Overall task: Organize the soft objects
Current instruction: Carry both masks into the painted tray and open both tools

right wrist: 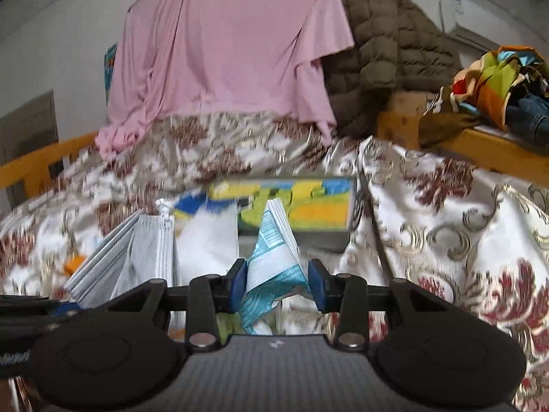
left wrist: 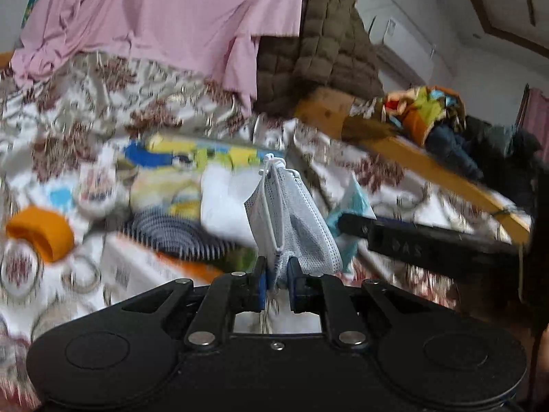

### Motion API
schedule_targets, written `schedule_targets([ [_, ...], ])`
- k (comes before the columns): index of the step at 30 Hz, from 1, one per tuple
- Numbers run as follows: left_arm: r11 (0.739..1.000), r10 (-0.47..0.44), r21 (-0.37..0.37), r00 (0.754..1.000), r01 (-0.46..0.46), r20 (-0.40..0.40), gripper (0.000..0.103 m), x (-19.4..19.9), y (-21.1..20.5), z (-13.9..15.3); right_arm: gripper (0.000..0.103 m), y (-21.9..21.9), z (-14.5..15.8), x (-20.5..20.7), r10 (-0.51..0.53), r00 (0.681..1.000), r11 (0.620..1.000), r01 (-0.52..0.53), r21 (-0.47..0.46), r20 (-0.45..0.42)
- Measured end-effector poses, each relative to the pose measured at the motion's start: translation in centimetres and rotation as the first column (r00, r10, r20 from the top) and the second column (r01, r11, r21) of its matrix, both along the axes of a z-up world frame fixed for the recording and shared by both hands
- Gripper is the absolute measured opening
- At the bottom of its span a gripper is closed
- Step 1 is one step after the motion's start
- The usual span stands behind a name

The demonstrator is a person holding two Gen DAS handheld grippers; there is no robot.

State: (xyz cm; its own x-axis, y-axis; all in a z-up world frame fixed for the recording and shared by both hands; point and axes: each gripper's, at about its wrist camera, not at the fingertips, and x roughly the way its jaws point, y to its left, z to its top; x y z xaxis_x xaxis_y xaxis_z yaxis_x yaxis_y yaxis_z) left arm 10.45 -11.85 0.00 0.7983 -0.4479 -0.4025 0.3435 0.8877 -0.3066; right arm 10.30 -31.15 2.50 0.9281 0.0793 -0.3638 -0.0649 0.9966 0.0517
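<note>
Beside face mask [left wrist: 291, 219], orange cap [left wrist: 41, 231]

Little can be read in either view. In the left wrist view, the black arm of the other gripper [left wrist: 411, 245] bears faint embossed letters, but blur keeps them from being made out. The teal and white packet [right wrist: 274, 261] carries fine print too small and smeared to read.
</note>
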Motion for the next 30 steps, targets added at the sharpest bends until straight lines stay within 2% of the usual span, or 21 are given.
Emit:
schedule_targets([
  [3, 1.000, 0.017, -0.024, 1.000, -0.016, 0.021, 0.013, 2.7, 0.1, 1.5, 0.043, -0.4, 1.4, 2.0, -0.011, 0.999, 0.999, 0.010, 0.030, 0.035],
  [6, 0.998, 0.044, -0.051, 0.999, -0.043, 0.018, 0.013, 6.4, 0.4, 2.8, 0.043, -0.5, 2.0, 5.3, -0.019, 0.997, 1.000, 0.018, 0.015, 0.073],
  [13, 0.996, 0.086, -0.038, 0.996, -0.086, 0.023, 0.013, 15.0, 0.2, 4.1, 0.043, -2.4, 0.6, 13.0, -0.073, 0.995, 0.989, 0.064, 0.130, 0.063],
  [17, 0.994, 0.099, -0.049, 0.995, -0.100, -0.028, 0.013, 20.2, -0.5, 3.3, 0.043, -3.8, -1.0, 16.6, -0.085, 0.995, 0.981, 0.074, 0.182, 0.057],
  [22, 0.997, 0.069, -0.024, 0.993, -0.072, -0.092, 0.013, 25.8, -2.8, 1.7, 0.043, -5.4, -3.3, 19.7, -0.103, 0.995, 0.977, 0.099, 0.189, 0.012],
  [27, 0.995, 0.092, -0.013, 0.979, -0.096, -0.182, 0.013, 29.7, -3.8, -0.3, 0.043, -5.9, -4.9, 21.9, -0.093, 0.995, 0.979, 0.098, 0.177, -0.034],
  [30, 0.995, 0.101, 0.029, 0.973, -0.097, -0.209, 0.013, 31.0, -4.3, -0.9, 0.044, -5.8, -5.2, 22.7, -0.081, 0.995, 0.980, 0.090, 0.177, -0.060],
])
